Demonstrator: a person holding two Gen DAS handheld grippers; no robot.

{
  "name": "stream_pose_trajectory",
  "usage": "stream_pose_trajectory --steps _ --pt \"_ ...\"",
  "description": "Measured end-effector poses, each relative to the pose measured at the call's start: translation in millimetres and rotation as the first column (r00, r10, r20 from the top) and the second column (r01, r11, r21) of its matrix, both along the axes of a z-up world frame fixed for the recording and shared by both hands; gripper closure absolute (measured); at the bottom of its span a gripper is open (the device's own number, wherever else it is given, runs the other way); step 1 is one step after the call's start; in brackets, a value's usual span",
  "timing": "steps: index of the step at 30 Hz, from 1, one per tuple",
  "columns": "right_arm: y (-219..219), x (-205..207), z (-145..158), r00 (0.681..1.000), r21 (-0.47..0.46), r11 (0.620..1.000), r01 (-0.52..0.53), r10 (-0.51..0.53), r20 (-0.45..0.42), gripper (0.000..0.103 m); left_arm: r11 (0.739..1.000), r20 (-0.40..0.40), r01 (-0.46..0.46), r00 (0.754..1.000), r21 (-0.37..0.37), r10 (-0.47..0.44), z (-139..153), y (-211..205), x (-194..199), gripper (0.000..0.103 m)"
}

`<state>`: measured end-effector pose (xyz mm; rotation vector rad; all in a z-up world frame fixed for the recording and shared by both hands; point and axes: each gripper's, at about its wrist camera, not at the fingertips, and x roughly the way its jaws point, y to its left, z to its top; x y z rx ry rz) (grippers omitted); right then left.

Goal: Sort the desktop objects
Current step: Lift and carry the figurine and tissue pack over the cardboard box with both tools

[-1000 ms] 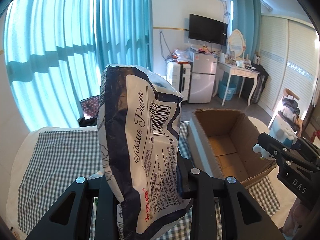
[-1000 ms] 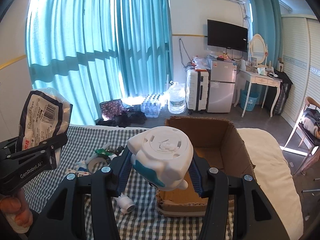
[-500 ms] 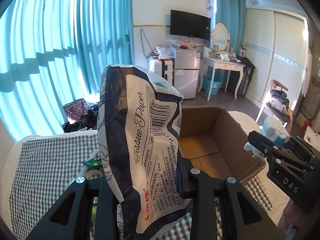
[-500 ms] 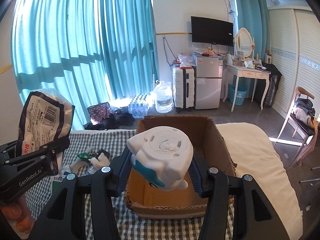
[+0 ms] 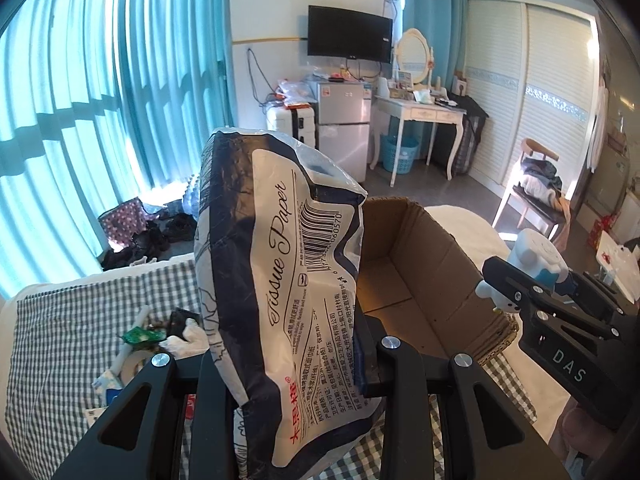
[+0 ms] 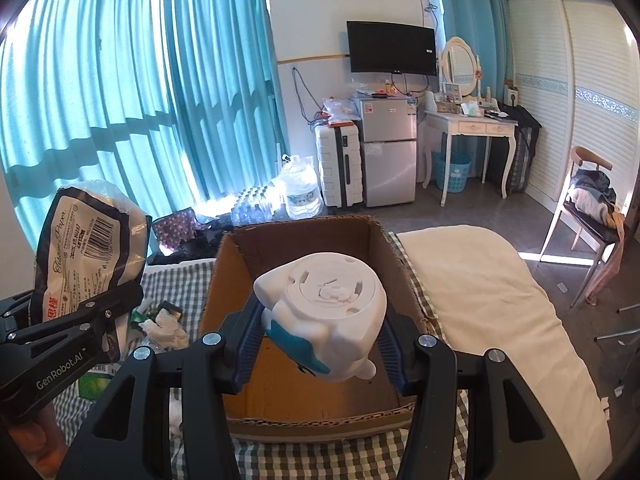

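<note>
Right gripper is clamped on a white toy with a teal patch, its round base facing the camera, held over the open cardboard box. Box sits on a checked cloth; its inside looks bare where visible. At left, the left gripper pinches a tissue pack, upright, barcode showing, above a clutter of small items on the cloth beside the box. A white blanket lies right of the box. Behind: teal curtains, TV, fridge, suitcase, dressing table, chair.
</note>
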<state>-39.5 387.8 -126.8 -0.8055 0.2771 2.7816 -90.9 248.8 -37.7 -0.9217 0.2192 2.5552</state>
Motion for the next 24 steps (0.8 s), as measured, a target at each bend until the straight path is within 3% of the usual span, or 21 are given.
stream_pose_trajectory --steps 18,24 --pt "44.1 -35.7 -49.0 0.995 -0.035 0.998 0.048 -0.045 0.088 0.052 0.997 0.134 0.076 0.988 -0.025 -0.072 -58.7 61.4 -42.6 0.073" --pt "39.7 -47.9 -64.5 0.990 -0.012 1.000 0.017 -0.015 0.141 0.052 0.994 0.258 0.103 0.962 -0.036 -0.090 -85.6 74.6 -61.5 0.073"
